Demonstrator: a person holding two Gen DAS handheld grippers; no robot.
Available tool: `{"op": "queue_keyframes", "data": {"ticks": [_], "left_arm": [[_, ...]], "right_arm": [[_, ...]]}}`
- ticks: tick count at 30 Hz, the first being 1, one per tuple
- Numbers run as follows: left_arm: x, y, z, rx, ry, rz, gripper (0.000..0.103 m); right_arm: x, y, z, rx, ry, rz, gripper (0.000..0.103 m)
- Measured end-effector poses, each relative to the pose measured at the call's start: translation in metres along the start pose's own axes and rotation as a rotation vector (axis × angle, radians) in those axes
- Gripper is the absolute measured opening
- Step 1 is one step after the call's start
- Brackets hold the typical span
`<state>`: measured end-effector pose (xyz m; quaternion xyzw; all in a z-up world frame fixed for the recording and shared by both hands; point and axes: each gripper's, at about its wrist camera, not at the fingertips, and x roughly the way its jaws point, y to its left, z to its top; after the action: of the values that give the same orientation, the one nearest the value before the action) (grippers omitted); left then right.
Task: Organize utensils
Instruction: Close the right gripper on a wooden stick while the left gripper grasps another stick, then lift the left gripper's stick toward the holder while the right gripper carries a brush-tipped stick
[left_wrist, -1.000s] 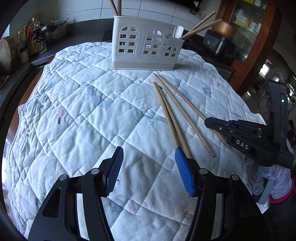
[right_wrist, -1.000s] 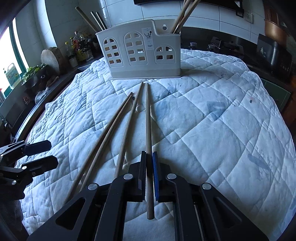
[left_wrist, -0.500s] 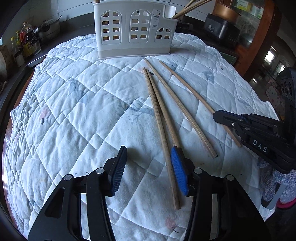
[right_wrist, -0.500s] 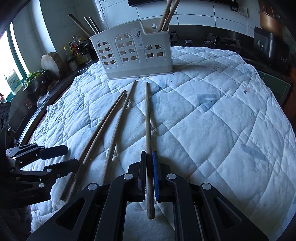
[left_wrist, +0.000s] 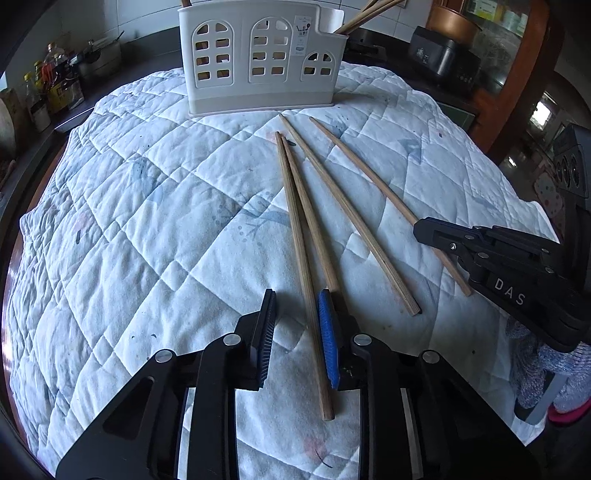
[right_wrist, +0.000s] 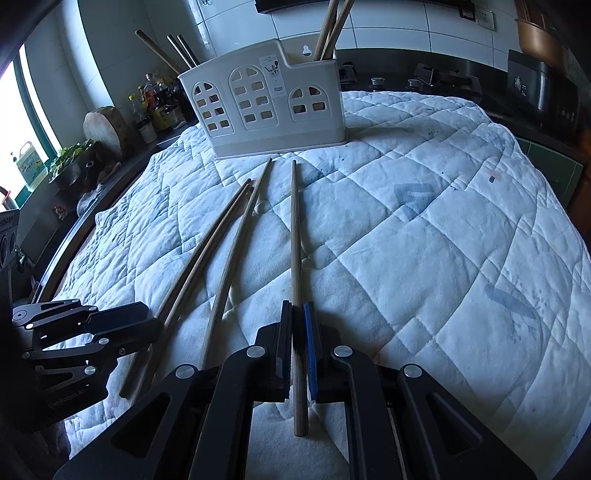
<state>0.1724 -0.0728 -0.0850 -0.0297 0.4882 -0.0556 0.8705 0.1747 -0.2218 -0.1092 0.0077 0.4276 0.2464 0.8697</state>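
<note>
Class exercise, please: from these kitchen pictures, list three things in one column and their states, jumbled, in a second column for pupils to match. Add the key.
Things:
1. utensil holder
2. right tool
3. quilt

States:
A. shut on one chopstick
B. spread out beneath the loose chopsticks
C. standing upright with stored chopsticks poking out of it

Pairs: 1-C, 2-A, 3-B.

Holder (left_wrist: 258, 59) top cropped; second chopstick (left_wrist: 314, 229) end behind gripper pad.
</note>
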Motion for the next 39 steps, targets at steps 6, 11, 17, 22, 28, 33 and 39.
{"op": "queue_keyframes", "data": {"ticks": [6, 11, 17, 22, 28, 33, 39], "left_arm": [[0.003, -0.004, -0.001, 0.015, 0.006, 0.007, 0.023], [0.002, -0.003, -0.002, 0.030, 0.004, 0.003, 0.023], [-0.001, -0.001, -0.005, 0.019, -0.013, 0.013, 0.014], [0.000, -0.006, -0.006, 0.033, 0.000, -0.009, 0.014], [0.002, -0.003, -0.004, 0.019, -0.011, -0.022, 0.012], [-0.003, 0.004, -0.003, 0.017, -0.027, -0.033, 0.006], [-0.023, 0.018, 0.007, 0.011, -0.084, -0.042, 0.005]], "right_arm": [[0.001, 0.002, -0.001, -0.002, 0.001, -0.004, 0.007], [0.001, 0.003, -0.001, -0.004, 0.002, -0.006, 0.007], [0.001, 0.002, 0.000, -0.005, 0.002, -0.006, 0.007], [0.001, 0.002, 0.000, -0.004, 0.001, -0.006, 0.007], [0.001, 0.002, 0.000, -0.004, 0.001, -0.007, 0.007], [-0.004, 0.003, 0.002, -0.006, -0.013, -0.013, 0.007], [-0.025, 0.010, 0.012, -0.030, -0.070, -0.032, 0.007]]}}
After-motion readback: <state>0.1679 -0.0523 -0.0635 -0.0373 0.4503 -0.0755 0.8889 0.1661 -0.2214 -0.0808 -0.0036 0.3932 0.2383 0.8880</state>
